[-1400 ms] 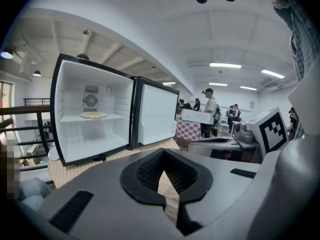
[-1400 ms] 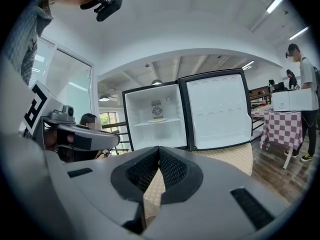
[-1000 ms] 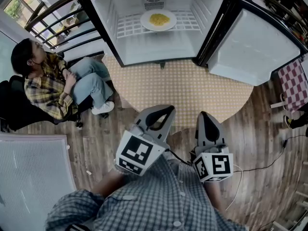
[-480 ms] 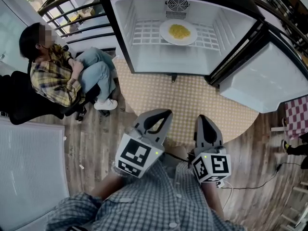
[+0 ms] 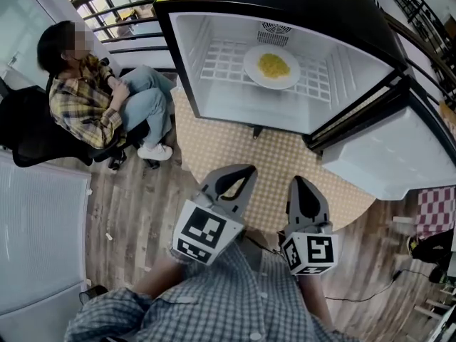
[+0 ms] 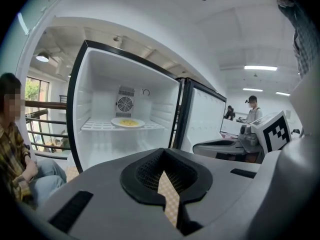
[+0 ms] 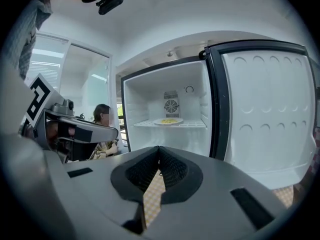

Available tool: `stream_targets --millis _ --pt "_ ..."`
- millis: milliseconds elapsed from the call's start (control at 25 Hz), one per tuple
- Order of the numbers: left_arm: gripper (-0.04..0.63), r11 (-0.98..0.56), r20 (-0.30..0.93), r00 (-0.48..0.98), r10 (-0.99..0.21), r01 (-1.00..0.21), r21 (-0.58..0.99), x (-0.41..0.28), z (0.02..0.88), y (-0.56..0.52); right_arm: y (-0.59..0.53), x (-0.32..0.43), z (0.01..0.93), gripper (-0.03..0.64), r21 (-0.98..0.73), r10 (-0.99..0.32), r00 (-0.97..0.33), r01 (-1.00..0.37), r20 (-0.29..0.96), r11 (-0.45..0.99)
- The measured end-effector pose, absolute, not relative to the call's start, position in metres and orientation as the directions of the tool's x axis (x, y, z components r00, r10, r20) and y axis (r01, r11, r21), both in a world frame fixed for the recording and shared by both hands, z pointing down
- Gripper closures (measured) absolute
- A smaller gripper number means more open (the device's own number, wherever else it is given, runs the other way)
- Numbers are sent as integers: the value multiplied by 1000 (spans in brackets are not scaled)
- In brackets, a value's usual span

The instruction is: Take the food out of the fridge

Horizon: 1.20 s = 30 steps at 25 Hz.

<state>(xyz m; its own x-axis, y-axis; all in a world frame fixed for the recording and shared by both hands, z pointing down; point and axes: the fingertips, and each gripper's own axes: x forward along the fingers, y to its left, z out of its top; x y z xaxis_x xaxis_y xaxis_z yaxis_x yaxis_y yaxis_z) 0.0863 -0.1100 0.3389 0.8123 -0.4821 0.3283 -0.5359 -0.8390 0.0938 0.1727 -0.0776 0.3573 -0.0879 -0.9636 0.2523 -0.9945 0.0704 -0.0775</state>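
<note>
Shut tight on nothing: left tool point(image 5: 242, 169), jaws pressed together in the left gripper view. Same for right tool point(image 5: 300, 181), closed and empty, just beside it, both pointing forward. Ahead, across the round dotted table point(image 5: 285, 162) and well apart from both: open fridge point(image 5: 214, 102), door point(image 5: 388, 159) swung out to the right. Inside, on the white wire shelf point(image 5: 224, 59): plate point(image 5: 272, 67) of yellow food point(image 5: 273, 65), just below the fan grille point(image 5: 274, 28). Left of the fridge, seated: person point(image 5: 89, 105) in a plaid shirt.
</note>
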Motion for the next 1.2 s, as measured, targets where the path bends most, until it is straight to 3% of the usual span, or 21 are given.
stream_targets --millis 360,600,1200 --pt "589 -771 318 752 -578 -630 89 81 334 -123 -116 181 352 607 -36 -956 -144 -990 254 140" --pt "589 -726 317 713 -626 -681 97 71 335 -132 -147 178 344 607 203 -958 -124 -963 257 179" --pt "589 -658 330 641 -693 -749 74 56 338 -143 -227 166 347 606 555 -953 -125 -789 276 264"
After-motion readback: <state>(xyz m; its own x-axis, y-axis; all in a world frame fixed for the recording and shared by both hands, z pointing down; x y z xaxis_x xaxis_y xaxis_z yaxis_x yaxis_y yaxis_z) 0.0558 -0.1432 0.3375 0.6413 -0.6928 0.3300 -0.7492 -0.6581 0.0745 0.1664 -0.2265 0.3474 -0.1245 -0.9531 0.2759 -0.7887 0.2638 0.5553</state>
